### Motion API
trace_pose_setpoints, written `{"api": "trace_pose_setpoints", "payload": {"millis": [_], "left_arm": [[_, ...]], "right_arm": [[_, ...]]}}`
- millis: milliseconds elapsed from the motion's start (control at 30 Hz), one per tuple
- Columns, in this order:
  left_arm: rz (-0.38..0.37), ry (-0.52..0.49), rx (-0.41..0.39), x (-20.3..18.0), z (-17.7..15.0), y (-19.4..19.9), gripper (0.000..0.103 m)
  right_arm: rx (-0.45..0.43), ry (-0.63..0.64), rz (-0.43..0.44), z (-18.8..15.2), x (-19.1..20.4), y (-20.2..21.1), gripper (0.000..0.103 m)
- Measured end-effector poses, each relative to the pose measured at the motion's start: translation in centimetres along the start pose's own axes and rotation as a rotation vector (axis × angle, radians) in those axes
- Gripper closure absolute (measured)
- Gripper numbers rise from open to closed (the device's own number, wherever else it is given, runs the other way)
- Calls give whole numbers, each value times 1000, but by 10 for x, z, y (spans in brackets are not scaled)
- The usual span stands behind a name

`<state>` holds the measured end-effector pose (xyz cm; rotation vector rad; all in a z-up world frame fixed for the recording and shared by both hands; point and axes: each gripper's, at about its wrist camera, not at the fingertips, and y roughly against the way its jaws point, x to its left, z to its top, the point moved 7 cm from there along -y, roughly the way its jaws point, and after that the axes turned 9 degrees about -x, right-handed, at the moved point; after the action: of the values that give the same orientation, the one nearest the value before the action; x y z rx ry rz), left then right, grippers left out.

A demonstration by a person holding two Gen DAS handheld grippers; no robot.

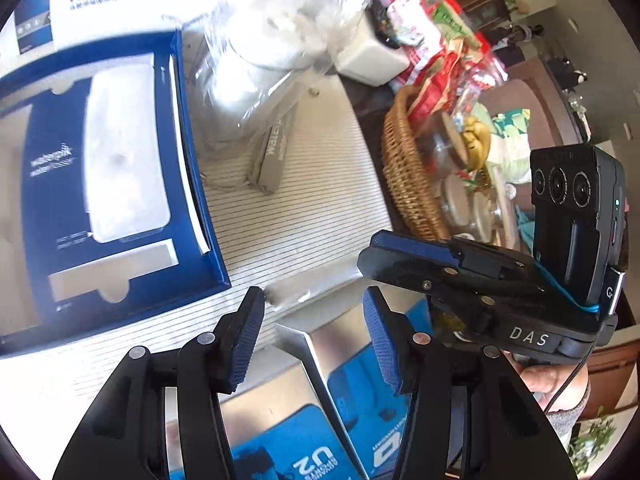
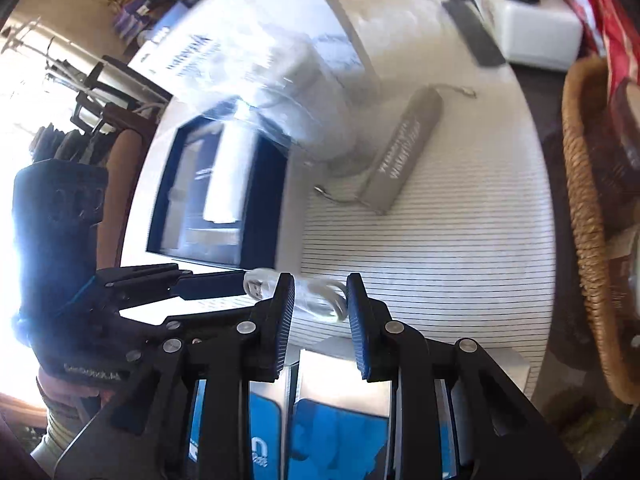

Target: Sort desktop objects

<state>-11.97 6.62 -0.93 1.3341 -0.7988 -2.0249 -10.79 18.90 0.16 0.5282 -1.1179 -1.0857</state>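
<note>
My right view is motion-blurred: the blue box [image 2: 218,188] and plastic bag [image 2: 288,68] at upper centre smear. White cable [image 2: 320,300] sits partly hidden behind my fingers [image 2: 284,320]. Basket [image 2: 584,240] is cut off at the right edge.

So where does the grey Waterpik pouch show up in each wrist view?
Left wrist: the grey pouch lies upper centre on the striped mat, right of the open blue box.
Right wrist: the grey pouch lies right of centre, upper half, on the same mat.
Shared landmark: the wicker basket, at the mat's right edge in both.
</note>
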Motion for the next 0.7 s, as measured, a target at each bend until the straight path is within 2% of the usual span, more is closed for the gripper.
{"api": "trace_pose_setpoints", "payload": {"millis": [33,67,167,233,333,367,433,500,600,700], "left_arm": [[-53,20,-4,-4,1,7,52],[-82,39,0,-7,0,12,52],[-26,-19,-45,-10,3,30,52],[-14,-8,-59,-1,4,43,52],[24,4,-75,18,4,53,52],[24,15,-74,24,3,53,52],[31,24,-70,33,0,51,52],[29,24,-71,39,-3,48,52],[20,-7,-60,33,-3,37,51],[53,-102,-83,24,2,34,47]], "right_arm": [[-3,0,26,1,8,5,81],[-4,-9,58,5,18,5,89],[-27,49,28,12,44,6,92],[-25,81,9,16,54,5,92],[-19,193,-123,14,51,-9,92],[6,215,-172,12,43,-15,88],[51,180,-217,8,22,-33,80],[93,107,-213,3,1,-53,75],[124,24,-179,-2,-16,-77,75],[149,-3,-180,-3,-22,-89,68]]}}
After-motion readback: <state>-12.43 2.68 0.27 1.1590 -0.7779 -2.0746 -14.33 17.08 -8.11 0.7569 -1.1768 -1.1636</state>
